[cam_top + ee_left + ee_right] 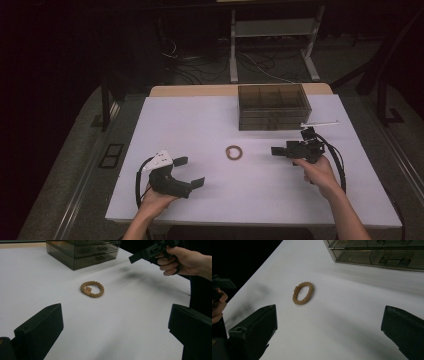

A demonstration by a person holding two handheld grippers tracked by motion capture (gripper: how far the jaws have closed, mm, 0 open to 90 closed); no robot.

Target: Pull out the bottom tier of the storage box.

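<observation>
A tan braided bracelet [234,152] lies flat on the white table [200,120], roughly in the middle. My left gripper [190,171] is held low at the front left, open and holding nothing, aimed toward the bracelet [92,289]. My right gripper [276,150] hovers to the bracelet's right and points left at it. It is also open, with nothing between its jaws. In the right gripper view the bracelet [303,293] lies ahead, left of centre. Both grippers are well clear of it.
A smoky clear drawer box [273,106] stands at the back right, its drawers closed [82,252] [377,252]. A thin pale rod [320,123] lies by its front right corner. Bare tabletop surrounds the bracelet. Dark floor with cables lies beyond the far edge.
</observation>
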